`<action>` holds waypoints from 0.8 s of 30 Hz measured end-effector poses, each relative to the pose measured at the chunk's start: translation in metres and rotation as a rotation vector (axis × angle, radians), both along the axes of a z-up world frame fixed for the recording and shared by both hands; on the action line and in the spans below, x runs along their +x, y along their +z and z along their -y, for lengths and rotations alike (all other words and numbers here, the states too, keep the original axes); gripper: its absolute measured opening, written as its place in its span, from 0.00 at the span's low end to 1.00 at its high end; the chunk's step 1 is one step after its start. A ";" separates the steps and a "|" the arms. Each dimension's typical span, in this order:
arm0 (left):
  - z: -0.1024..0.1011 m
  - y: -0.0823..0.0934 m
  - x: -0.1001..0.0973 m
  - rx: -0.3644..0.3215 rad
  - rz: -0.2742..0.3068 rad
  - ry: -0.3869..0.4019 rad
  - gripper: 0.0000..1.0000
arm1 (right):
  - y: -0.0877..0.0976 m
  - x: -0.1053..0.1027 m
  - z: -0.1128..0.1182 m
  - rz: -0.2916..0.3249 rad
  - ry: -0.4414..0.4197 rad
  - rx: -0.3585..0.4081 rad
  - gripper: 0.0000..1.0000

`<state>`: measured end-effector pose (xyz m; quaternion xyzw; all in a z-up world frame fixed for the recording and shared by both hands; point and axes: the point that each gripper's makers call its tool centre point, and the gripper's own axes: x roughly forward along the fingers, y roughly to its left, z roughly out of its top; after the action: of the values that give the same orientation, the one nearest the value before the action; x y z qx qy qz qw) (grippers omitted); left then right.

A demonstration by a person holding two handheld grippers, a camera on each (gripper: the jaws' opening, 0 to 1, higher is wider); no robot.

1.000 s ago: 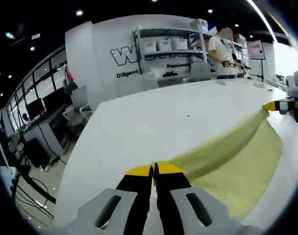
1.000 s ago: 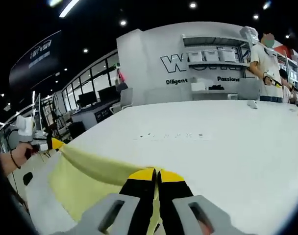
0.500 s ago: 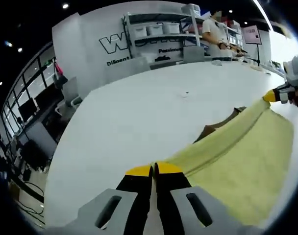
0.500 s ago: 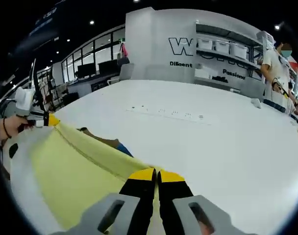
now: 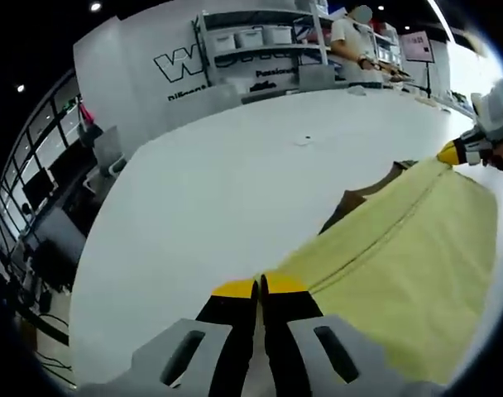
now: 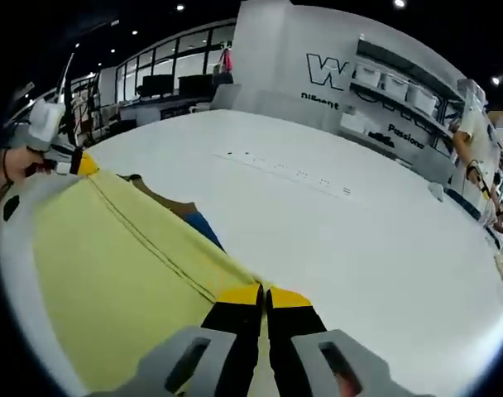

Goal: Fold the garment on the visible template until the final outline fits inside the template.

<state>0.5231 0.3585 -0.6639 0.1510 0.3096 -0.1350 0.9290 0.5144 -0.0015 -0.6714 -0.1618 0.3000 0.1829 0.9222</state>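
Both grippers, left and right, were clamped on the yellow garment's edge, which ran toward two o'clock.

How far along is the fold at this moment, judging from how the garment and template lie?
Done: both grippers have hold of the yellow garment; the left gripper and right gripper are each shut on its edge. In hand: that edge is stretched between them above the white table, with something brown showing beyond it. Left: no finished fold is visible, and fit inside the template cannot be judged.

Template mostly under garment
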 end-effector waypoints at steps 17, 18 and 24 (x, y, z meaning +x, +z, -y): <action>-0.001 -0.001 -0.009 0.052 0.006 -0.015 0.00 | -0.005 -0.004 0.005 -0.020 0.129 -0.185 0.00; 0.000 -0.001 -0.012 0.054 0.007 -0.012 0.00 | -0.005 -0.007 0.006 -0.017 0.136 -0.185 0.00; 0.006 -0.001 -0.025 0.081 0.023 -0.042 0.00 | -0.006 -0.020 0.010 -0.022 0.146 -0.180 0.00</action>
<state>0.4979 0.3525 -0.6646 0.1966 0.3011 -0.1401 0.9225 0.4939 -0.0119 -0.6773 -0.2636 0.3127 0.2238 0.8847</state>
